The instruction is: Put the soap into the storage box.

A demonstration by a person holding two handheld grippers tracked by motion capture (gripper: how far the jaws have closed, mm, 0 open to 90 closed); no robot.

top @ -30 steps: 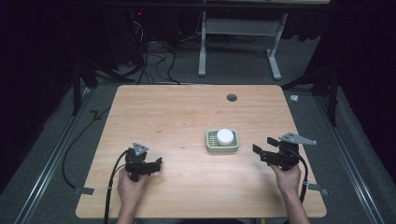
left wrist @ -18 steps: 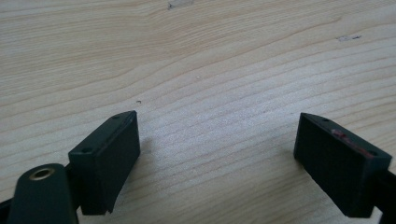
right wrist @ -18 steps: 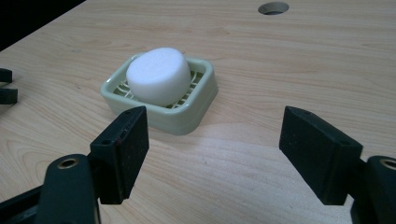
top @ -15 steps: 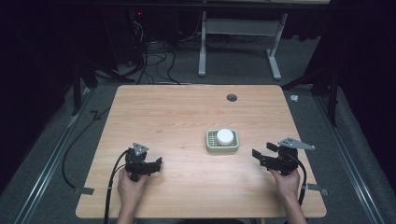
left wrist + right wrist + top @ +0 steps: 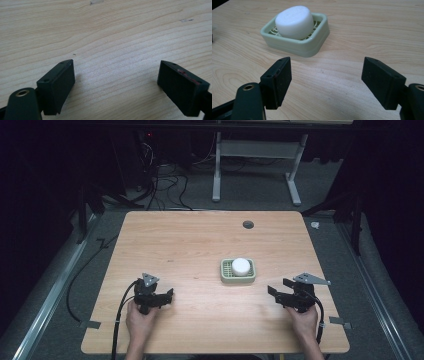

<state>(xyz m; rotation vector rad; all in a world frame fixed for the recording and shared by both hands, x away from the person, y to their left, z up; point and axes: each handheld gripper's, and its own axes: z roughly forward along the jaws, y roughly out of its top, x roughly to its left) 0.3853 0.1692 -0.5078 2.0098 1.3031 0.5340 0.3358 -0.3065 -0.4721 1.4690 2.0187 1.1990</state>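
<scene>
Both grippers spread wide, soap sitting in its dish

We've got the round white bar of soap resting in the pale green ribbed plastic soap dish on the light wooden table, a bit right of the middle. Our right gripper sits near the dish, off to its right, jaws released and empty. Our left gripper is well apart from it, low over bare wood, its 2 jaws spread too, gripping nothing.
</scene>
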